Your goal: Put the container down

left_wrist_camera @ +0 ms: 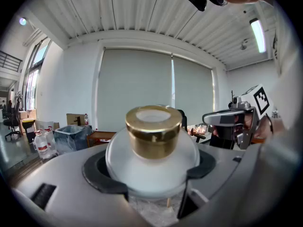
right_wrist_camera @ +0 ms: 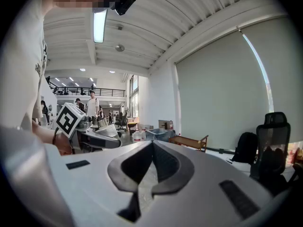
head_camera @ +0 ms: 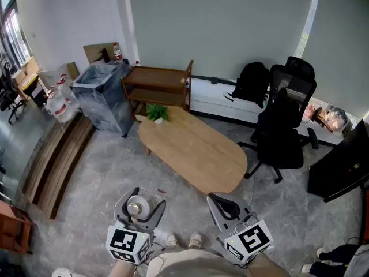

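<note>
The container (left_wrist_camera: 152, 148) is a round clear glass jar with a gold lid (left_wrist_camera: 153, 131). My left gripper (left_wrist_camera: 151, 176) is shut on it, with the dark pads hugging its sides. In the head view the container (head_camera: 137, 207) sits between the left gripper's jaws (head_camera: 140, 208), held in the air above the floor, near the person's feet. My right gripper (head_camera: 219, 203) hovers beside it to the right. Its jaws (right_wrist_camera: 152, 148) are shut with nothing between them. Each gripper shows in the other's view: the right gripper (left_wrist_camera: 232, 122) and the left gripper (right_wrist_camera: 94, 137).
A long oval wooden table (head_camera: 193, 149) stands ahead, with a small potted plant (head_camera: 157, 113) at its far end. Behind it are a wooden shelf (head_camera: 157, 85), a lined bin (head_camera: 104, 94), a backpack (head_camera: 252, 82) and a black office chair (head_camera: 285, 126).
</note>
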`<state>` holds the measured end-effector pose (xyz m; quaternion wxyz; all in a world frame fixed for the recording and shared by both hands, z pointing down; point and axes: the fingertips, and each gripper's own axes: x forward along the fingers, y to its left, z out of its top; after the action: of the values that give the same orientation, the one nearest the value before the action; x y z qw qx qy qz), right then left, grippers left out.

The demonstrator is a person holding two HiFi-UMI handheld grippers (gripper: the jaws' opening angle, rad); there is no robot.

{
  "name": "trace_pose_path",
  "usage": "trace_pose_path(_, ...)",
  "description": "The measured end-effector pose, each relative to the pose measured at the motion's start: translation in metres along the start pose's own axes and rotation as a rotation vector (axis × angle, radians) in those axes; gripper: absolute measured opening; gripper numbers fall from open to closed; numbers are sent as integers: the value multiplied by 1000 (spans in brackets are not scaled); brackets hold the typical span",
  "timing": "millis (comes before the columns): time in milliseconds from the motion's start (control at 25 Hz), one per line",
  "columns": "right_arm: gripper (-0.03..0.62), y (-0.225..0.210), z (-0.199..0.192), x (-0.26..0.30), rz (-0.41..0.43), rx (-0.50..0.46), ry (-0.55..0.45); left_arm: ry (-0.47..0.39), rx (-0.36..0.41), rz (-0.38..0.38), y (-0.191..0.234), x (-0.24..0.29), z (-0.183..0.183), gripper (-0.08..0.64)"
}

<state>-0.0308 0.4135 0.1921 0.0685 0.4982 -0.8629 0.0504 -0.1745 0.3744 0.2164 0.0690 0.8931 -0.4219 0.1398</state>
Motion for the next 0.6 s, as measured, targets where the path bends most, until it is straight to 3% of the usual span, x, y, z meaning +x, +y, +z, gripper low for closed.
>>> trace_pose_path(600,-5,-26,-11,-4,-9,35,-19,6,4,26,-10,17,-3,336)
